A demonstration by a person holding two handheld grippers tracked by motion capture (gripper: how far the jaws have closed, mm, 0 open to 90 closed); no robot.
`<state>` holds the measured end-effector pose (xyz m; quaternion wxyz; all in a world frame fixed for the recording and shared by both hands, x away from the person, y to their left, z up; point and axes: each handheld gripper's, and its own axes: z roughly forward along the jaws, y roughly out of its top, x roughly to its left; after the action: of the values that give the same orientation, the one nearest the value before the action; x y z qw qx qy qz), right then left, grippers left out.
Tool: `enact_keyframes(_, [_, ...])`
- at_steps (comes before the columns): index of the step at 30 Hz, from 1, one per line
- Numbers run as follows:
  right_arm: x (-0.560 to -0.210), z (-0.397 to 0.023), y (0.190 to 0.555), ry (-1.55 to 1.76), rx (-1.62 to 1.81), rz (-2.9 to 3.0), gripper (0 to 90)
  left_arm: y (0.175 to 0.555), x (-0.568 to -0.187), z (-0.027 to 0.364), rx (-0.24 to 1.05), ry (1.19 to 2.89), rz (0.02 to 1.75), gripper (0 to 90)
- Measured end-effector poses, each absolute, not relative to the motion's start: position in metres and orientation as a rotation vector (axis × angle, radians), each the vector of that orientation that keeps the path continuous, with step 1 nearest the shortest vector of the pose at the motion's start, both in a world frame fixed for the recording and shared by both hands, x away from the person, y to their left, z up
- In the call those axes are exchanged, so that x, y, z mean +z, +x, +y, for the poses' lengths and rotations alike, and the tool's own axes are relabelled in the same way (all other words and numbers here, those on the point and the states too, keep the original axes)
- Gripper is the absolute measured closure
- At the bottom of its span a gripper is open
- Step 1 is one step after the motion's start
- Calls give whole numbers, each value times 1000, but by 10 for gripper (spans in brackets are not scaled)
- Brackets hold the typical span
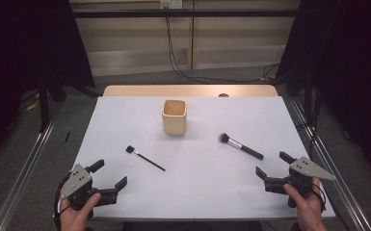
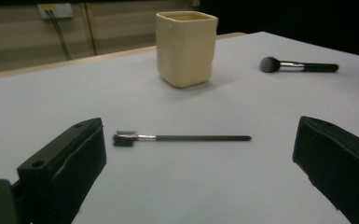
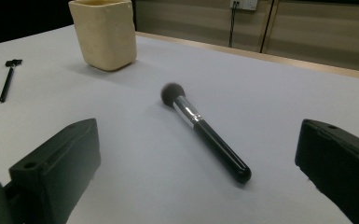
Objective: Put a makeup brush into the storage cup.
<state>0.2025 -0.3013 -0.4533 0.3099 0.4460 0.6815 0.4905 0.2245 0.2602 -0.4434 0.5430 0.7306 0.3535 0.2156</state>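
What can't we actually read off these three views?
- Inside of the cup: the high view shows just the rim and upper inner wall, and both gripper views look from below rim height, so its own walls hide the bottom.
- Head of the thin brush: too small and soft in every view to tell its bristle type.
- Tuft of the powder brush: blurred in the right gripper view.
- Person's forearms: cut off by the high view's bottom edge.
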Motion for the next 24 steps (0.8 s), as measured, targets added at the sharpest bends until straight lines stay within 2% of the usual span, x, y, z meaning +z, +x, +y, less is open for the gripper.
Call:
enact_keyframes(11, [-454, -300, 204, 1179, 1306, 1805, 1, 223, -441, 259, 577, 1747, 853, 28])
enact_keyframes(24, [-452, -296, 203, 1160, 1325, 1813, 1, 220, -436, 259, 555, 1779, 836, 32])
